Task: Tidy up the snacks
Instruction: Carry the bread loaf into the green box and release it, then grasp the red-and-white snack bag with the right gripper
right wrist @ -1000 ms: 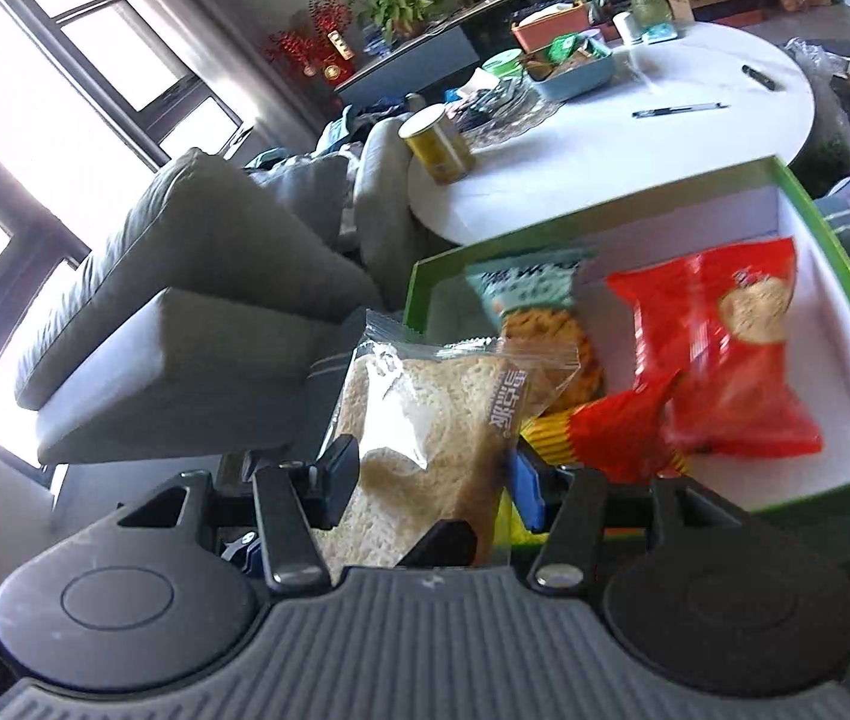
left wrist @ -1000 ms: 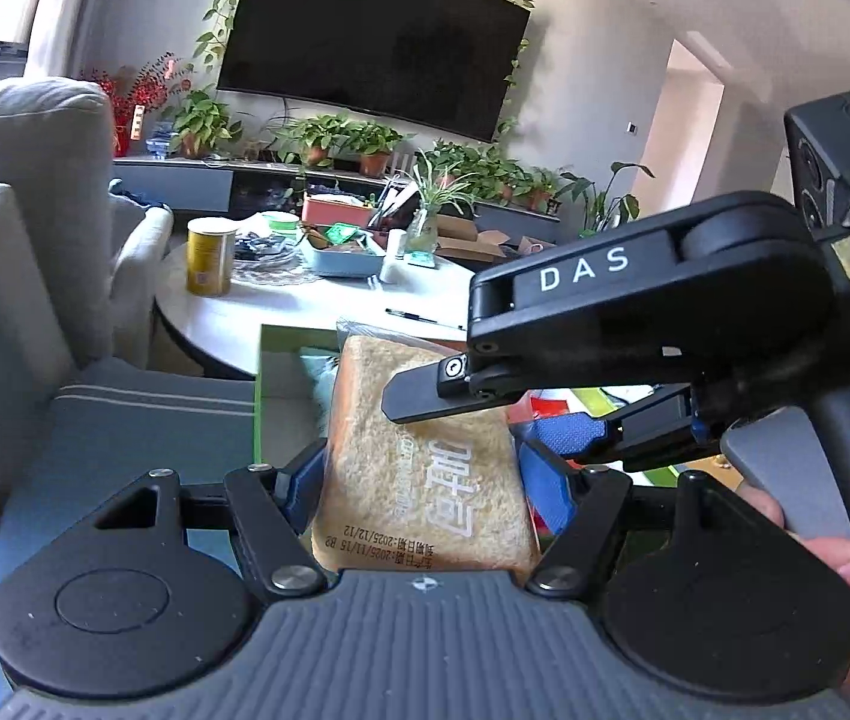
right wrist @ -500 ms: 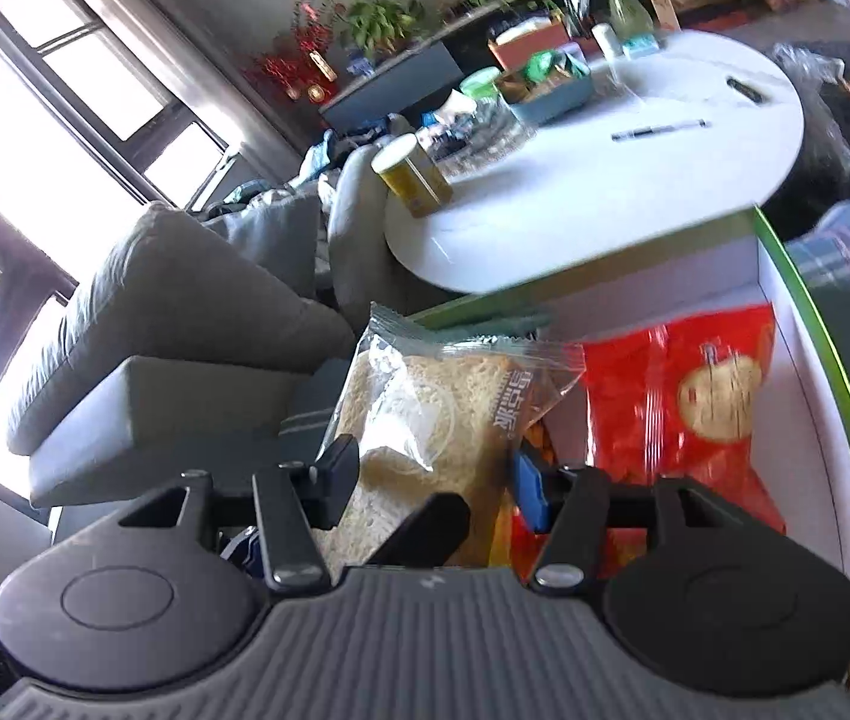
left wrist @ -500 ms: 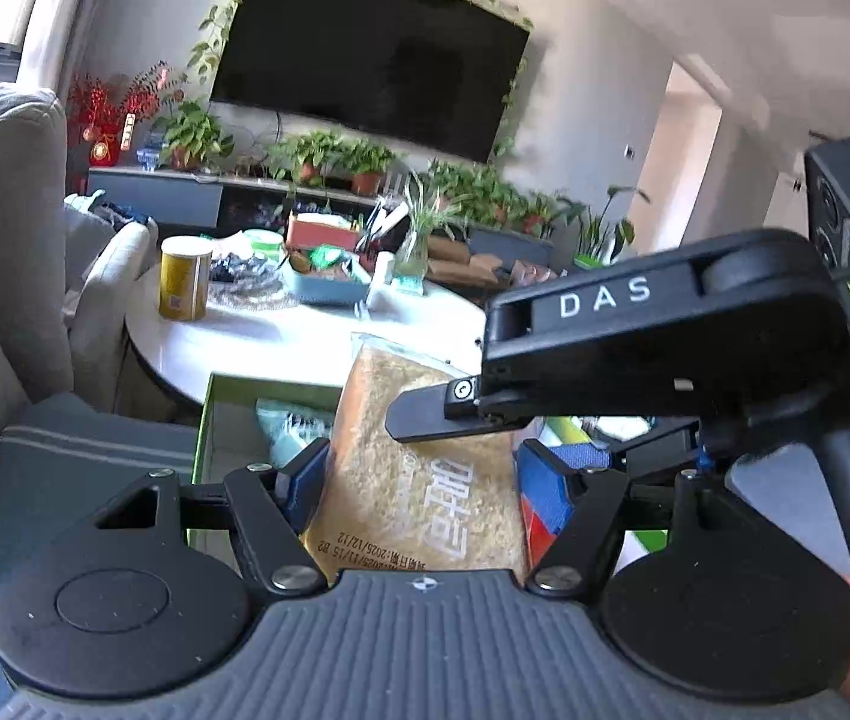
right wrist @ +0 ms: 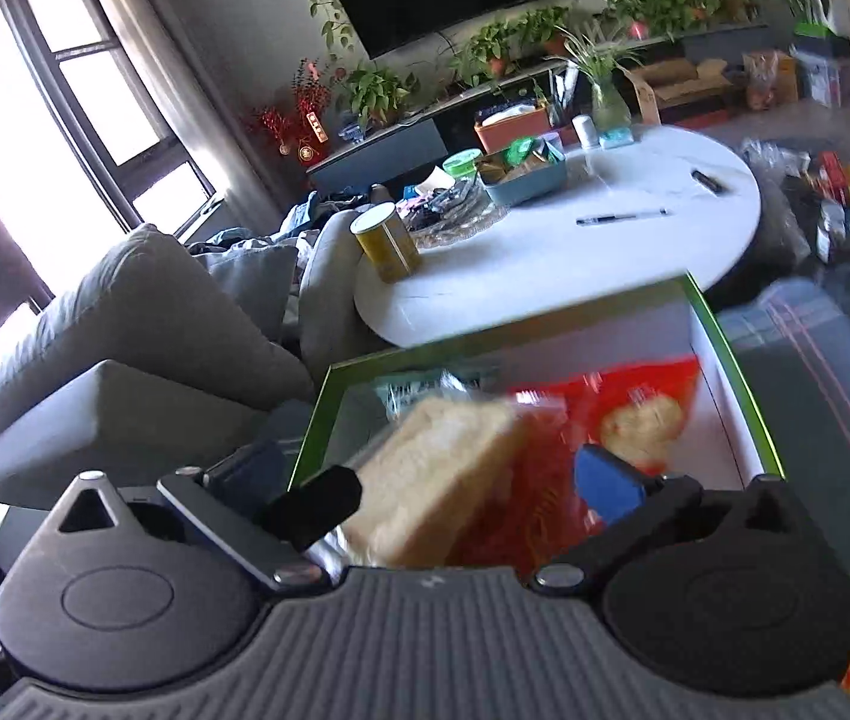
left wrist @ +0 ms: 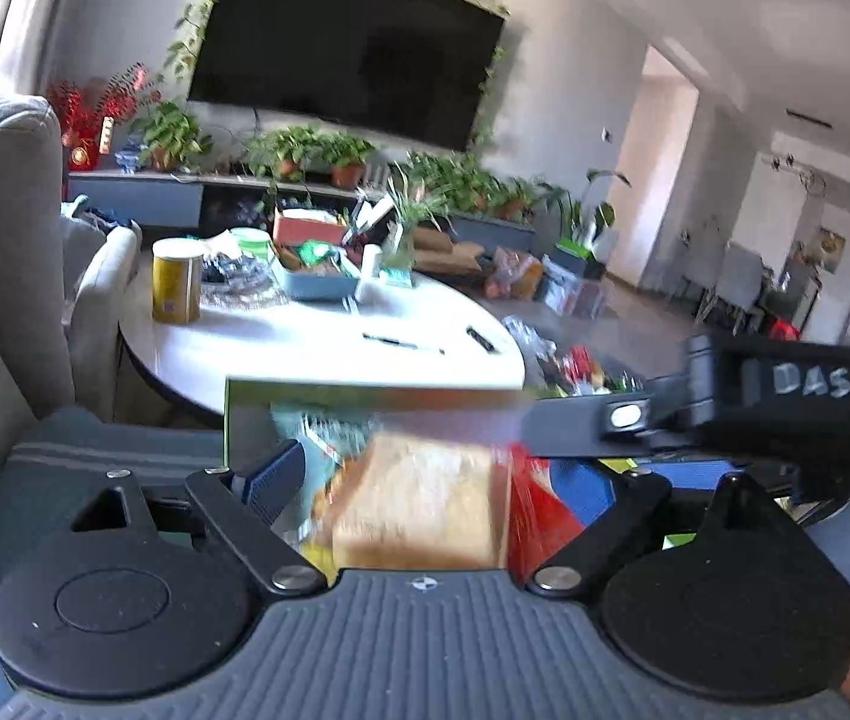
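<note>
bread pack point(left wrist: 419, 498) sits blurred above the green box point(right wrist: 730, 360); both your grippers point(left wrist: 425, 480) point(right wrist: 425, 480) look spread wide, so let it settle flat beside the red bag point(right wrist: 640, 414).

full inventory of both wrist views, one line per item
bread pack: 1, tan in clear wrap, blurred, between both tongs' fingers over the box
box: 1, green rim, white inside, on the sofa seat
red packs: at least 1, red, in the box, count blurred
teal pack: 1, teal, box's far left corner
table: 1, white, round, behind the box
can: 1, yellow, table's left edge
tray: 1, blue-grey, on the table
pen: 1, dark, on the table
TV: 1, black, on the wall
plants: several, green, under the TV
sofa: 1, grey, left
left tongs: open, blue pads
right tongs: open, blue pads
</note>
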`<state>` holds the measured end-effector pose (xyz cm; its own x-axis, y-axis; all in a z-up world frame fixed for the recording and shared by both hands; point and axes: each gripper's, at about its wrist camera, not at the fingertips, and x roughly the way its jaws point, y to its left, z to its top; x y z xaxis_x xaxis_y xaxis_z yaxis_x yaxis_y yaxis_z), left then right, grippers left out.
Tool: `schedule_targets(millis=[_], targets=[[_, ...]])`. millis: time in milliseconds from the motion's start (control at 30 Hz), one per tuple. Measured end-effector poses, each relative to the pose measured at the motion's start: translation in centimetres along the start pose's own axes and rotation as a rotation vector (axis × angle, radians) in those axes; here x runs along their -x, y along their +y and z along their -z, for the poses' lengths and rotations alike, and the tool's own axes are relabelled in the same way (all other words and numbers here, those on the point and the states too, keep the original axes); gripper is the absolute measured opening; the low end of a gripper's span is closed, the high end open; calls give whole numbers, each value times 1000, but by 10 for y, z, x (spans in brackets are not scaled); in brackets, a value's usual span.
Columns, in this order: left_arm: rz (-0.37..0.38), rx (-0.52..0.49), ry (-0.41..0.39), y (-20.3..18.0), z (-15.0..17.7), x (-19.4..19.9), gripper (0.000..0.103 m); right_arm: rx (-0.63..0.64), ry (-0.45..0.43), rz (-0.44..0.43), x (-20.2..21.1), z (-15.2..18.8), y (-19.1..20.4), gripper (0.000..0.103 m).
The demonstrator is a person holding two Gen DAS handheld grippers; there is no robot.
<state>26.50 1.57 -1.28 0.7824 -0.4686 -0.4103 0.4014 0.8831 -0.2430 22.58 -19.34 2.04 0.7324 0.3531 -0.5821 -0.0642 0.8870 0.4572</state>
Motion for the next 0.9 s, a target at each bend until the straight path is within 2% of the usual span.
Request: schedule_targets(millis=[133,300,567,700,900], targets=[[21,-6,10,-3,13,15,88,-75,-2,-27,19,9,-17,103],[36,9,31,-4,25,31,88,-67,-11,5,39,21,-27,103],[80,24,91,-14,43,49,88,-86,59,55,44,54,-47,103],[157,41,133,-27,59,63,88,-74,75,74,58,74,-57,103],[263,8,199,-62,90,83,88,-148,86,121,90,113,-83,103]])
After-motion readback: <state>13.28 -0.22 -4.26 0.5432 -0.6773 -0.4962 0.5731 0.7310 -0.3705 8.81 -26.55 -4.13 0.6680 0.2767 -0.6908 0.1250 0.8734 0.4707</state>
